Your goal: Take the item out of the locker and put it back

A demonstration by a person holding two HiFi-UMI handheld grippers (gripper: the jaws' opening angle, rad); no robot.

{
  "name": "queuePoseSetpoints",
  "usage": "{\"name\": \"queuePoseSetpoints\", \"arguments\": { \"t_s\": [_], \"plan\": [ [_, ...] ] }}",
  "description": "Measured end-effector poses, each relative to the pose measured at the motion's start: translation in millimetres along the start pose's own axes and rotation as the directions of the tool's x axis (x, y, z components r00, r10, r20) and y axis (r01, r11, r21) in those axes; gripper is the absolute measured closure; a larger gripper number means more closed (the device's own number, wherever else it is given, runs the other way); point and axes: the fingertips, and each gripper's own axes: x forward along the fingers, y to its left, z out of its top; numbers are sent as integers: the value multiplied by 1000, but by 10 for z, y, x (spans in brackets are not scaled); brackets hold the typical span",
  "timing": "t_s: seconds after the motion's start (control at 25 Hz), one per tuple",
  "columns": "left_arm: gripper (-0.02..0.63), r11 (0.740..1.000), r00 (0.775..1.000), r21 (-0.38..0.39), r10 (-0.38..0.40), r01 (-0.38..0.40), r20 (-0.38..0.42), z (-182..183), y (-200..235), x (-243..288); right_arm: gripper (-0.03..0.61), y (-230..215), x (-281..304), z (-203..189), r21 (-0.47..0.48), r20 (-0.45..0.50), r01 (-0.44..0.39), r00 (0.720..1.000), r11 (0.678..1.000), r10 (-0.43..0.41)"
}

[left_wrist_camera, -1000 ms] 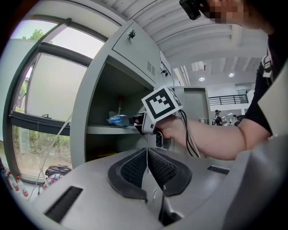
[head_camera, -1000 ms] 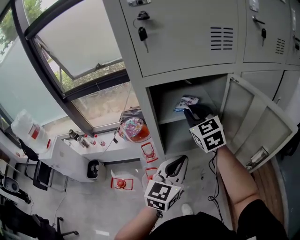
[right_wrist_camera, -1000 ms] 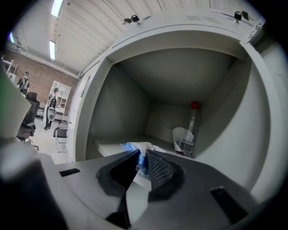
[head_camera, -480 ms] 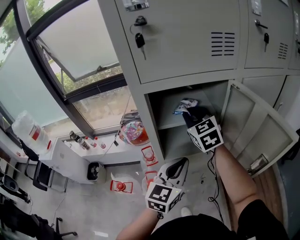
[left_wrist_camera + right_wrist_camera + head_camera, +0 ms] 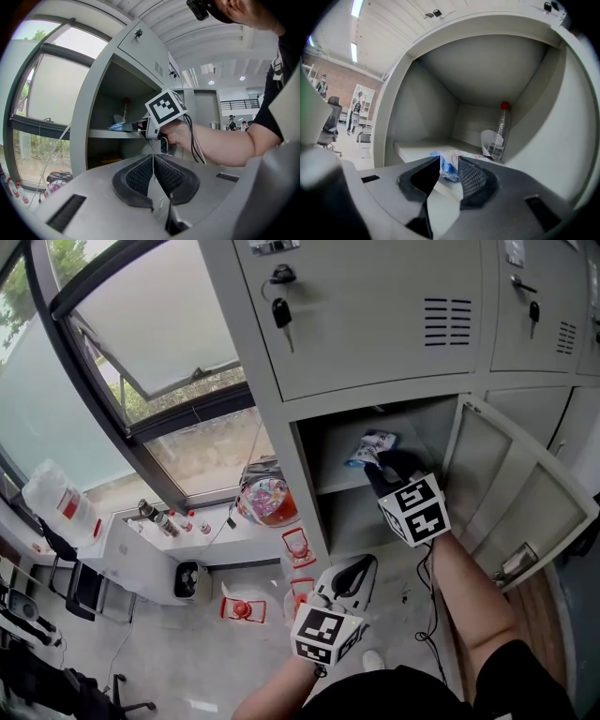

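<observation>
A blue and white packet (image 5: 373, 444) lies on the upper shelf (image 5: 336, 480) of the open locker. My right gripper (image 5: 377, 461) reaches in to it. In the right gripper view the packet (image 5: 449, 168) lies between the jaws of the right gripper (image 5: 449, 165). They are opening, and a gap shows beside the packet. My left gripper (image 5: 351, 574) hangs low in front of the locker with its pads together and nothing in them. From the left gripper view, the left gripper (image 5: 153, 157) looks at the right hand and the packet (image 5: 123, 126).
The locker door (image 5: 517, 491) stands open to the right. A clear bottle with a red cap (image 5: 500, 129) and a white paper piece (image 5: 487, 140) stand at the shelf's back right corner. Keys (image 5: 284, 311) hang from the door above. A colourful bag (image 5: 265, 501) and red things sit on the floor at left.
The right gripper has stayed at the shelf edge with the packet in front of it, shifting only slightly. The left gripper has not moved.
</observation>
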Motion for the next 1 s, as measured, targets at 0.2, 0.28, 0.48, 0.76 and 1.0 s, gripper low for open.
{"name": "queuePoseSetpoints", "arguments": {
  "t_s": [0.2, 0.28, 0.48, 0.76, 1.0],
  "plan": [
    [594, 1000, 1000, 12, -9, 9, -3, -13, -23, -83, 408, 29, -137, 58, 3, 23, 19, 1000, 1000, -19],
    [594, 1000, 1000, 10, -14, 14, -3, -9, -40, -130, 415, 65, -207, 76, 5, 31, 26, 999, 1000, -27],
    [594, 1000, 1000, 2, -24, 24, -3, -15, -99, -323, 453, 216, -428, 101, 25, 50, 49, 998, 999, -50],
    [594, 999, 999, 14, -43, 43, -8, -77, -233, -738, 525, 535, -810, 77, 80, 55, 81, 995, 993, -86],
    [594, 999, 999, -1, -49, 49, -6, -144, -336, -1183, 525, 978, -1166, -9, 112, 47, 75, 996, 991, -81]
  ]
}}
